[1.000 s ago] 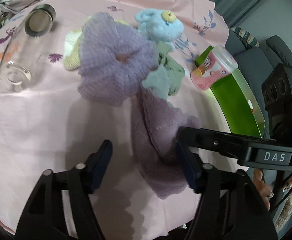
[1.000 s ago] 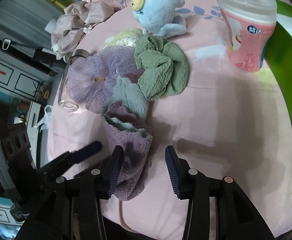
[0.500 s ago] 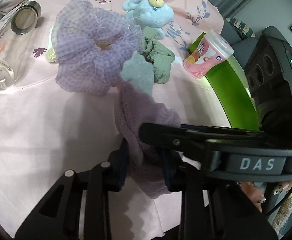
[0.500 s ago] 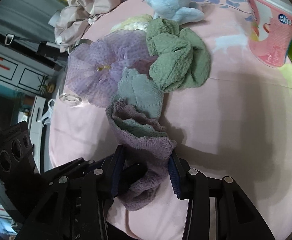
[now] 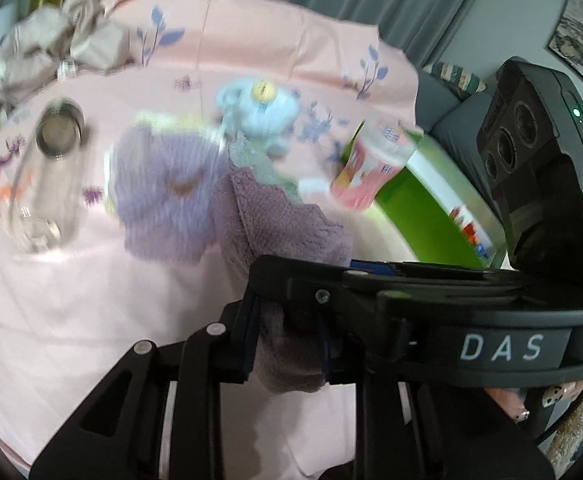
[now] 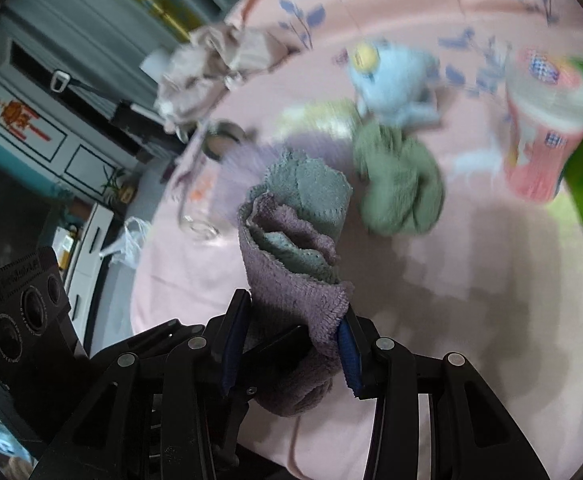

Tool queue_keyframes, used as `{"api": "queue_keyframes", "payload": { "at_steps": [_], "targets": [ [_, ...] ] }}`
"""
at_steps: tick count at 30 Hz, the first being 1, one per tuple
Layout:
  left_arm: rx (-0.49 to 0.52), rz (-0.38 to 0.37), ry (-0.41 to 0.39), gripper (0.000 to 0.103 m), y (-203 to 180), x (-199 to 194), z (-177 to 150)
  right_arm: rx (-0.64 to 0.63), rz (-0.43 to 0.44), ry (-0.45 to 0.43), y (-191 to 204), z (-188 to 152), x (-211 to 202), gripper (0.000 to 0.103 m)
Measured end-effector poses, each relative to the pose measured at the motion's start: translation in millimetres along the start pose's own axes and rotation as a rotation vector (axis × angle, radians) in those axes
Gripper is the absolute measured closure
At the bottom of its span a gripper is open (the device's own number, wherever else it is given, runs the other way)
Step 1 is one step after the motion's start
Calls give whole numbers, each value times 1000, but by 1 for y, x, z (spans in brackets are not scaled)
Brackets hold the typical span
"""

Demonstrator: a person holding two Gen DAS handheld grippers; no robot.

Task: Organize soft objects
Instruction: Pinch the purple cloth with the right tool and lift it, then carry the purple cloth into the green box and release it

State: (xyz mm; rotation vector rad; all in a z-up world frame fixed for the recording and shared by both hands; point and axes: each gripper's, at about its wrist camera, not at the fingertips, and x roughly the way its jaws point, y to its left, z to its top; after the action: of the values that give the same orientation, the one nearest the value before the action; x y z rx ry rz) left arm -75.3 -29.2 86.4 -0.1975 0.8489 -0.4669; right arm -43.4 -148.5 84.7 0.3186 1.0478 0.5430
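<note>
A purple towel (image 5: 279, 232) with a grey-green layer folded into it (image 6: 303, 196) hangs bunched above the pink tablecloth (image 5: 71, 320). My left gripper (image 5: 289, 336) is shut on its lower end. My right gripper (image 6: 291, 344) is shut on the same towel (image 6: 291, 284) from the other side, its arm crossing the left wrist view. Behind lie a lilac scrunchie (image 5: 163, 188), a green scrunchie (image 6: 399, 192), a cream soft item (image 6: 319, 116) and a blue plush toy (image 5: 259, 112). Everything beyond the towel is blurred.
A glass jar (image 5: 47, 184) lies on its side at the left. A pink bottle (image 5: 371, 172) leans by a green box (image 5: 431, 208) at the right. Crumpled beige cloth (image 5: 51, 44) sits at the far left corner. Curtains hang behind the table.
The left gripper's jaws closed on the purple towel. Both grippers then rose together, and the towel came up off the tablecloth with them.
</note>
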Motion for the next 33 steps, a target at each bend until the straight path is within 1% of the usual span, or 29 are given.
{"api": "queue_keyframes", "payload": {
  "at_steps": [5, 11, 15, 20, 24, 27, 31, 33],
  "targets": [
    [42, -8, -59, 83, -17, -18, 18, -37, 1, -101, 11, 6, -36, 59],
    [87, -16, -113, 83, -44, -30, 44, -61, -26, -205, 16, 21, -76, 59],
    [142, -36, -165, 84, -70, -39, 64, -62, -29, -293, 10, 37, -109, 59],
    [213, -66, -197, 84, -103, -32, 92, -50, -53, -380, -6, 51, -142, 59],
    [276, -96, -190, 84, -128, -13, 103, 2, -81, -461, -35, 52, -164, 59],
    [311, -114, -159, 84, -146, 7, 109, 51, -91, -482, -59, 50, -172, 59],
    [338, -151, -112, 84, -165, 35, 115, 120, -139, -507, -89, 49, -179, 59],
    [350, -159, -88, 84, -174, 48, 116, 158, -146, -509, -104, 47, -181, 59]
  ]
}}
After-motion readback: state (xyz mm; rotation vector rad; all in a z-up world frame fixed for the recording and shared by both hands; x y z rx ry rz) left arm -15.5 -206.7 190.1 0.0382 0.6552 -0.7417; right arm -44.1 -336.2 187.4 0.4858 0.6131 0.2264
